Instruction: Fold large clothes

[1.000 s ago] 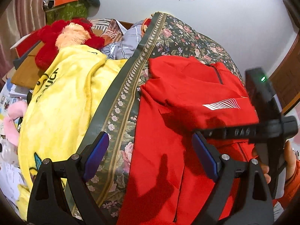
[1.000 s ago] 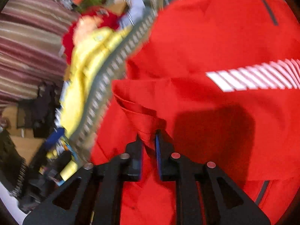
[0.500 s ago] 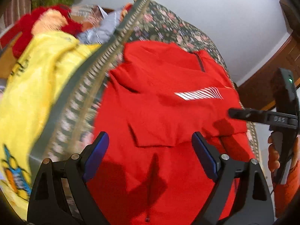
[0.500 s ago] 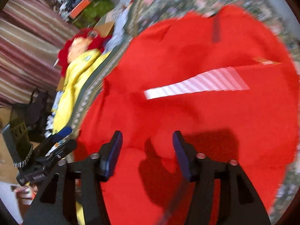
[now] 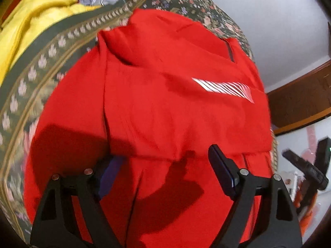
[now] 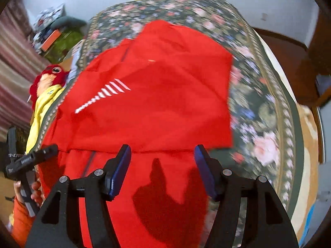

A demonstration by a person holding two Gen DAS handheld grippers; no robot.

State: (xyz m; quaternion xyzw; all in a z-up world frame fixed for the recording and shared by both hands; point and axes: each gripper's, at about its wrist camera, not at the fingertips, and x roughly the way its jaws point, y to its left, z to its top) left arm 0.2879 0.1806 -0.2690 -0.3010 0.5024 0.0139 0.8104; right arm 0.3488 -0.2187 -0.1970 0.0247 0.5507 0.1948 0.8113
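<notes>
A large red jacket (image 5: 165, 111) with a white striped logo (image 5: 225, 87) lies on a floral bedspread (image 5: 41, 66), its sleeves folded in over the body. My left gripper (image 5: 165, 169) is open and empty, just above the jacket's lower part. The jacket also shows in the right wrist view (image 6: 153, 103). My right gripper (image 6: 162, 171) is open and empty over the jacket's lower right part, near a horizontal fold edge. The right gripper (image 5: 306, 165) shows at the right edge of the left wrist view; the left gripper (image 6: 29, 159) shows at the left of the right wrist view.
A yellow blanket (image 5: 31, 24) and a red plush toy (image 6: 49, 76) lie left of the jacket. The floral bedspread (image 6: 258, 107) extends right of the jacket. A striped curtain (image 6: 12, 78) and a cluttered pile (image 6: 55, 35) stand at the far left.
My right gripper let go of the red sleeve, opened and drew back to the jacket's lower right. My left gripper moved right from the bedspread edge to over the jacket.
</notes>
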